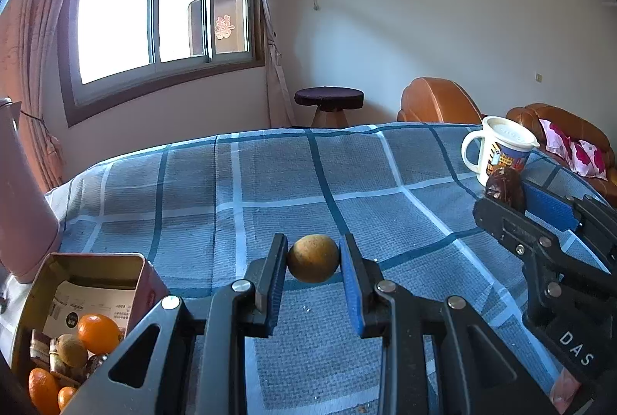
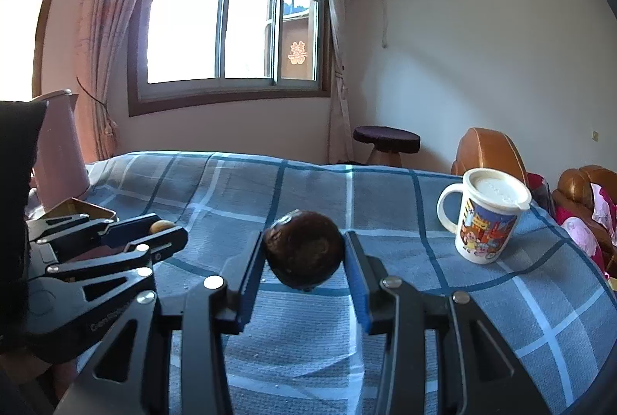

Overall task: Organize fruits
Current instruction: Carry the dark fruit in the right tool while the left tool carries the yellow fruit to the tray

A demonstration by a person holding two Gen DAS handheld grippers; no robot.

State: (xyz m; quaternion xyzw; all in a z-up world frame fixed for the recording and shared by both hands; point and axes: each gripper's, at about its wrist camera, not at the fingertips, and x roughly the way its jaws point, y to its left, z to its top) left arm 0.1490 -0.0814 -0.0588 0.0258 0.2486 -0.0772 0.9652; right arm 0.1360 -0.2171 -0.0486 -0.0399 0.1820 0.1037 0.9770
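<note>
My left gripper [image 1: 313, 257] is shut on a small yellow-brown round fruit [image 1: 313, 258] and holds it above the blue checked cloth [image 1: 270, 183]. My right gripper [image 2: 304, 253] is shut on a dark brown round fruit [image 2: 304, 255], also above the cloth. The right gripper also shows at the right of the left wrist view [image 1: 513, 199] with the dark fruit [image 1: 505, 187]. The left gripper shows at the left of the right wrist view [image 2: 154, 232] with its fruit [image 2: 162, 225]. An open tin box [image 1: 88, 261] at the lower left holds oranges [image 1: 98, 333] and a kiwi [image 1: 72, 350].
A white lidded cartoon mug [image 2: 486, 216] stands on the cloth at the right. A pink jug [image 2: 58, 149] stands at the left behind the tin. Brown sofas [image 1: 439, 103] and a dark stool [image 1: 329, 99] lie beyond the table's far edge.
</note>
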